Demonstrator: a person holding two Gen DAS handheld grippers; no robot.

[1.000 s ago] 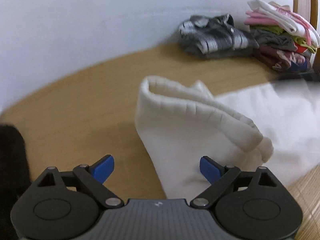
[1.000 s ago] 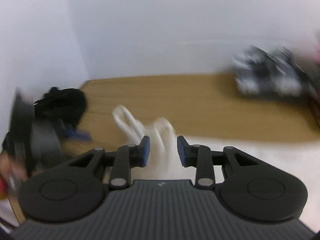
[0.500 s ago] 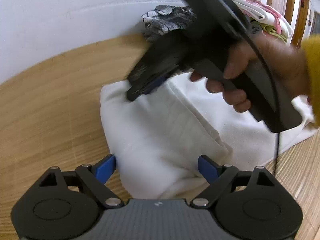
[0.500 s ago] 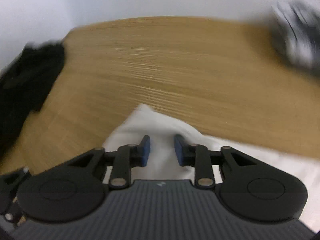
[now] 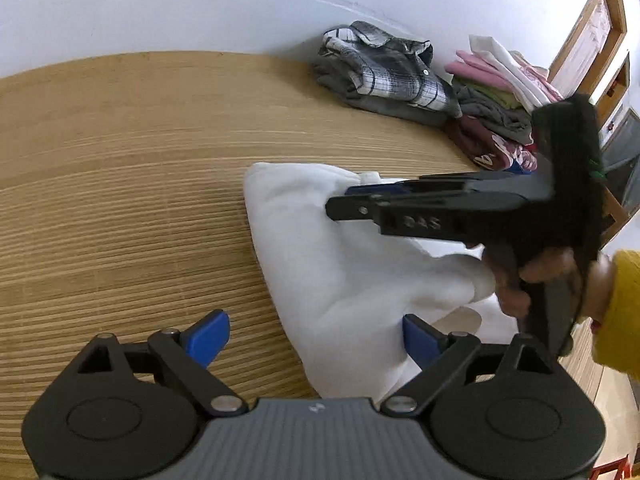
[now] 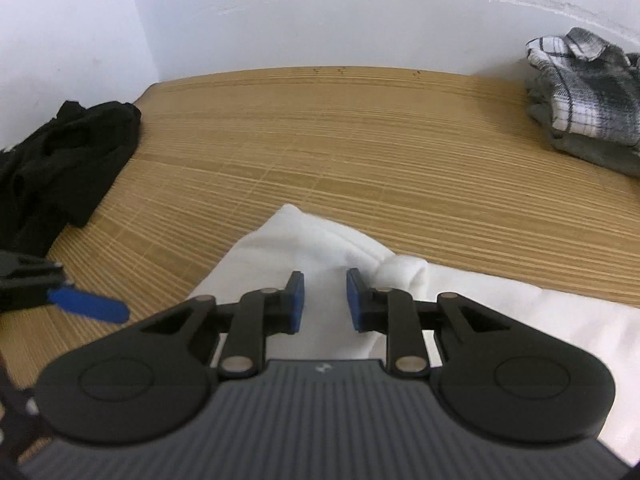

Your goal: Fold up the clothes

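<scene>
The white garment point(image 5: 340, 264) is lying folded on the bamboo mat point(image 5: 120, 184), its rounded end pointing toward eleven o'clock in the left view. The left gripper point(image 5: 316, 334) is standing wide, its blue pads either side of the near edge without pressing. The right gripper point(image 6: 322, 300), narrow after closing, is hovering over the cloth; whether it is pinching fabric is hard to tell. A checked shirt point(image 5: 384, 72) is lying at one o'clock, black clothing point(image 6: 60, 160) at nine in the right view.
</scene>
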